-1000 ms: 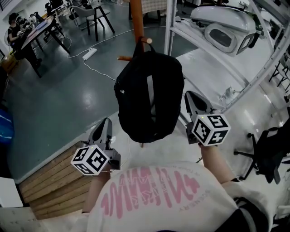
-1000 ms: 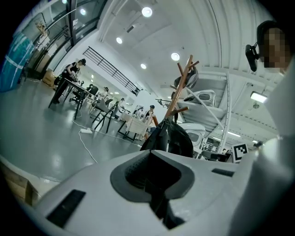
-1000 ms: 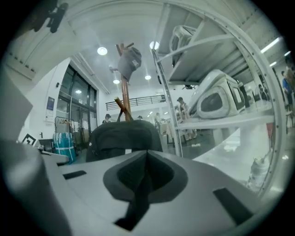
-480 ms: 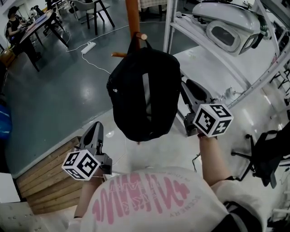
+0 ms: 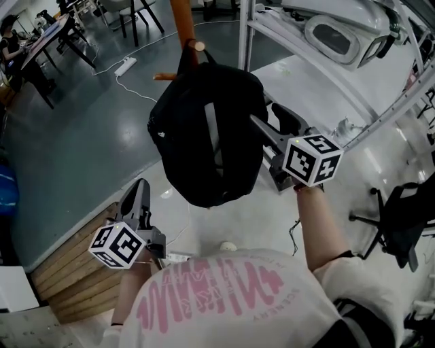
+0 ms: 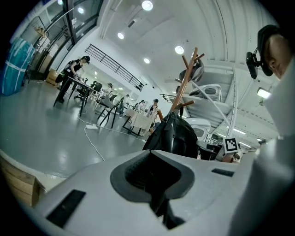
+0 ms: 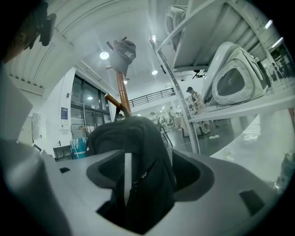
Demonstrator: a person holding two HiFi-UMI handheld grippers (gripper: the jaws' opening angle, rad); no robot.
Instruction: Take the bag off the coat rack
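Observation:
A black backpack point(image 5: 204, 129) hangs by its top loop from a peg of the wooden coat rack point(image 5: 183, 20). My right gripper point(image 5: 270, 121) is at the bag's right side, and its jaws have just been opening. In the right gripper view the backpack point(image 7: 138, 170) fills the gap between the wide jaws of my right gripper point(image 7: 145, 161), and the pads do not press on it. My left gripper point(image 5: 139, 190) is shut and empty, low at the left, apart from the bag. The left gripper view shows the backpack point(image 6: 173, 136) ahead, on the rack point(image 6: 184, 83).
A grey cap point(image 7: 124, 53) tops the rack. White metal shelving point(image 5: 353, 95) with white machines stands close at the right. A black office chair point(image 5: 401, 217) is at the far right. A wooden platform point(image 5: 68, 265) lies at the lower left, and a power strip point(image 5: 126, 66) with its cable is on the floor.
The right gripper's jaws have gone from shut to wide open, and it has moved in to the bag's right side. The left gripper stays shut, low at the left.

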